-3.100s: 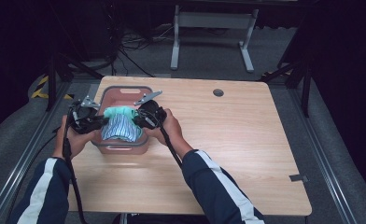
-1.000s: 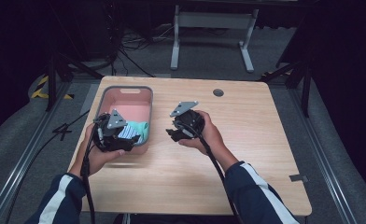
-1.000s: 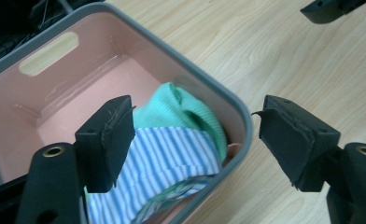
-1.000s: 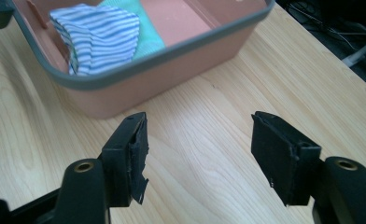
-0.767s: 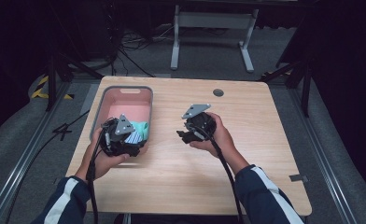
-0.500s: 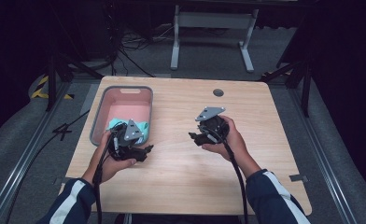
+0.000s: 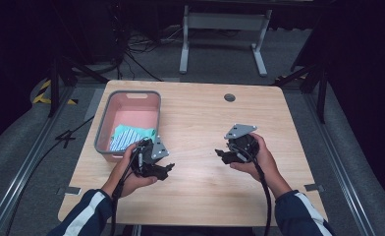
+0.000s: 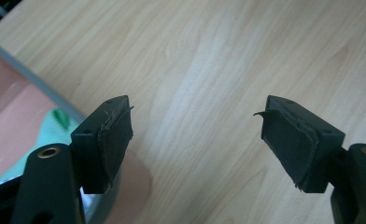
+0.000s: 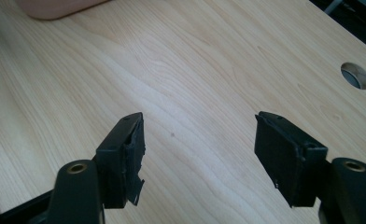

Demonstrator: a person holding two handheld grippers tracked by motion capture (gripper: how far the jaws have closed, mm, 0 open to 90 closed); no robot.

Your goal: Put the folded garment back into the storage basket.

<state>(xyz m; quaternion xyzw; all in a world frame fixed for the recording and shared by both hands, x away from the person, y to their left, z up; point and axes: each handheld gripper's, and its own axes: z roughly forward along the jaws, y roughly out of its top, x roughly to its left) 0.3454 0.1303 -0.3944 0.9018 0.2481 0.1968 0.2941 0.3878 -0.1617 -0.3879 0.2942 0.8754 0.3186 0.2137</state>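
Striped cloth [image 7: 129, 137] in pink basin [image 7: 105, 129], ten o'clock; left gripper [image 7: 166, 168], right gripper [image 7: 218, 153] released, empty. Risk: corner overhanging rim, could slip out.

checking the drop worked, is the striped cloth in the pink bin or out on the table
In. The striped cloth lies inside the pink bin, at its near end; both tools are open and hold nothing.
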